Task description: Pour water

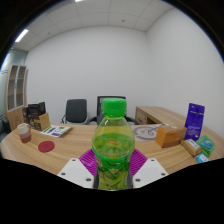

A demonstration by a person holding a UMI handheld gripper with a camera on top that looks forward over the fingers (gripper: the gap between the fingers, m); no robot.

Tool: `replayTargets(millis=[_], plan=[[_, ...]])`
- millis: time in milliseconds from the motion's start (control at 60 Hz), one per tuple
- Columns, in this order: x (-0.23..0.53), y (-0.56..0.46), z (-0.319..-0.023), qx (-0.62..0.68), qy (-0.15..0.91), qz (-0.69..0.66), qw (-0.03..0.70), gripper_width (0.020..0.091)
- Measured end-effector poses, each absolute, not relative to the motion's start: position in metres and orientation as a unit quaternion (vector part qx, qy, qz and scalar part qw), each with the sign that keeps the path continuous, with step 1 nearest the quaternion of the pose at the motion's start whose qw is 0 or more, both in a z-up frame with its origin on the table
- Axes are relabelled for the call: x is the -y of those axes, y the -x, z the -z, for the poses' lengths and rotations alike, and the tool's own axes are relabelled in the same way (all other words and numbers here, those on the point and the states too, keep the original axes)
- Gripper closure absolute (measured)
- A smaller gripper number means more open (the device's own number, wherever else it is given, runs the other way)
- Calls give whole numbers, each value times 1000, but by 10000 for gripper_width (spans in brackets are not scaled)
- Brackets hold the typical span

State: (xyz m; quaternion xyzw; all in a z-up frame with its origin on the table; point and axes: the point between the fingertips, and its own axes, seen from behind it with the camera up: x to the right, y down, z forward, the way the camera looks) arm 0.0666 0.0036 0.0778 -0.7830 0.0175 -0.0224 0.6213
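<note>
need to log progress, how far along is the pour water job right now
Done: the gripper looks shut on the green bottle, both fingers against its sides, so the pickup seems finished. In hand: the bottle is held upright, its green cap on. Left: the cap must come off and the pouring itself; no tilt shows. A cup stands far off on the table, possibly the target.

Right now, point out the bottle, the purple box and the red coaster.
bottle (113,140): gripper view, its body, held between the jaws.
purple box (194,121): gripper view, its front face.
red coaster (46,146): gripper view, its top.
</note>
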Motion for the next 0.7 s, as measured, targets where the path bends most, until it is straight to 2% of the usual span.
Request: replayTargets(millis=[367, 700], plan=[[-11, -52, -82, 59, 802, 107, 585, 721], [-76, 74, -143, 325, 747, 303, 494, 720]])
